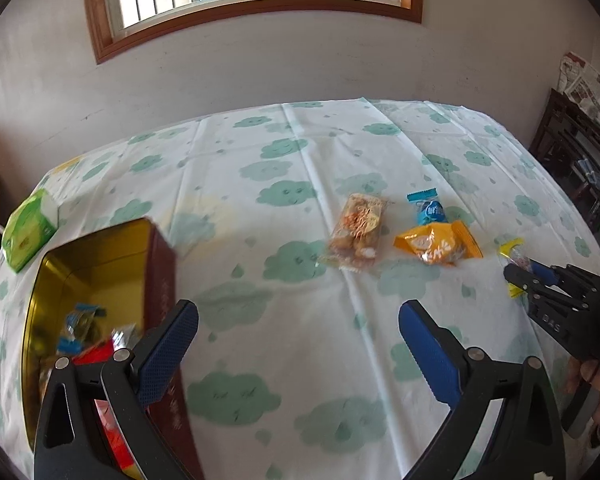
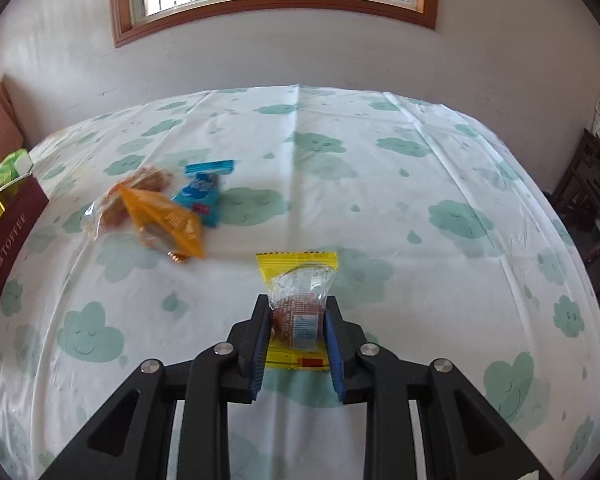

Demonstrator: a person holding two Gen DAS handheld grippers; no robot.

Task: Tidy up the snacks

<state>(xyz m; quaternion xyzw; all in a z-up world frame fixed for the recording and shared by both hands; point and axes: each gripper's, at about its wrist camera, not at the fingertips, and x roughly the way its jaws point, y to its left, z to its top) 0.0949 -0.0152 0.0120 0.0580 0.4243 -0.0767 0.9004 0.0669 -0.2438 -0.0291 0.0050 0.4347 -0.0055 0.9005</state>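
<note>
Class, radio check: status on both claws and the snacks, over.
Right claw shut on yellow snack packet. Left claw open, empty, beside tin. Three snacks remain on tablecloth; path clear.

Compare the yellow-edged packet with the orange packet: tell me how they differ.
The yellow-edged packet has a clear window showing its brown contents; the orange packet looks mostly opaque. The yellow-edged packet is clamped between the right gripper pads; the orange packet lies free on the tablecloth, against the clear-wrapped snack. Both are small sealed snacks outside the tin.
</note>
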